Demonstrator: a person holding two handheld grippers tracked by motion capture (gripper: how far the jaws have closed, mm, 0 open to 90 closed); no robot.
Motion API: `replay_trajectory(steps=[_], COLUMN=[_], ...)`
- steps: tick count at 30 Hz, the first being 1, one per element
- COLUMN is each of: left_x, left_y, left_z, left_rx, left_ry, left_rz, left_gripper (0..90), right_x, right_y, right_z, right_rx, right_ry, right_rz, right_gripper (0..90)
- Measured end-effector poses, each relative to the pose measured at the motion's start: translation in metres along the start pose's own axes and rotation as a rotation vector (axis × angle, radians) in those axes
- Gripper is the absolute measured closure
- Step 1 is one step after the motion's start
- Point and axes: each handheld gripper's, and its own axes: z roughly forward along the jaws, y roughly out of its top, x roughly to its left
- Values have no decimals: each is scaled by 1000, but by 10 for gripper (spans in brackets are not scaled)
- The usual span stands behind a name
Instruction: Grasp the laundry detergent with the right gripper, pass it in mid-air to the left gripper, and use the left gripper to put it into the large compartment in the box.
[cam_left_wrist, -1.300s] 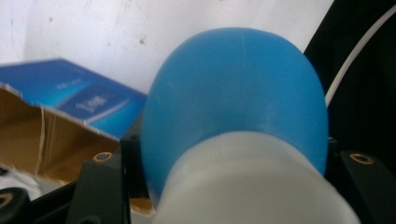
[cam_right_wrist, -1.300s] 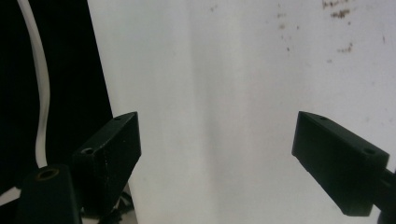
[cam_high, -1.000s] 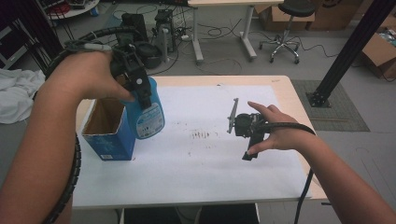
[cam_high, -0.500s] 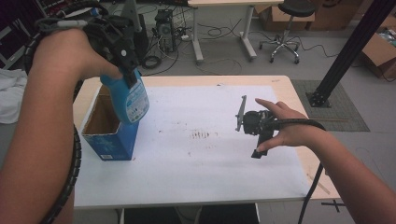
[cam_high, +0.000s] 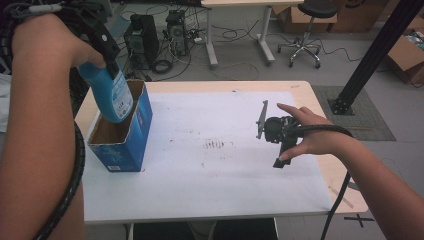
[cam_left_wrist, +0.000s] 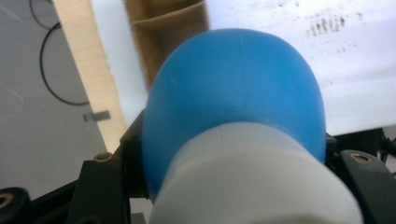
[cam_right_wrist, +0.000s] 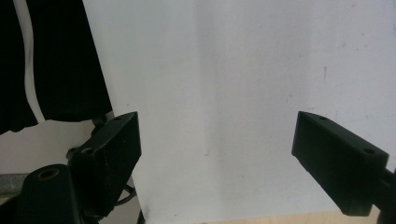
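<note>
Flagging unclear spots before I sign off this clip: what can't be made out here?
- Label text on the blue bottle: too small in the high view.
- Floor of the blue box: hidden by its walls and the bottle.
- Left gripper pads: covered by the bottle's white cap in the left gripper view.
- Marks on the white mat: too faint to read.

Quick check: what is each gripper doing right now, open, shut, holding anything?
Left gripper: shut on the blue bottle, held above the open blue box.
Right gripper: open, nothing between its jaws, over the white sheet.
</note>
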Motion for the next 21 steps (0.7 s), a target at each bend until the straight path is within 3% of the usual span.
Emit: replay_trajectory(steps=[9, 21], left_x=[20, 35], left_y=[3, 5], left_z=[29, 65], left_rx=[29, 36], left_ry=[-18, -14], left_rz=[-51, -108], left_gripper=[387, 387], right_x=[-2, 0], right_y=[1, -3], right_z=[1, 2], right_rx=[1, -11], right_ry=[0, 3], right_rz=[3, 12], right_gripper=[155, 155])
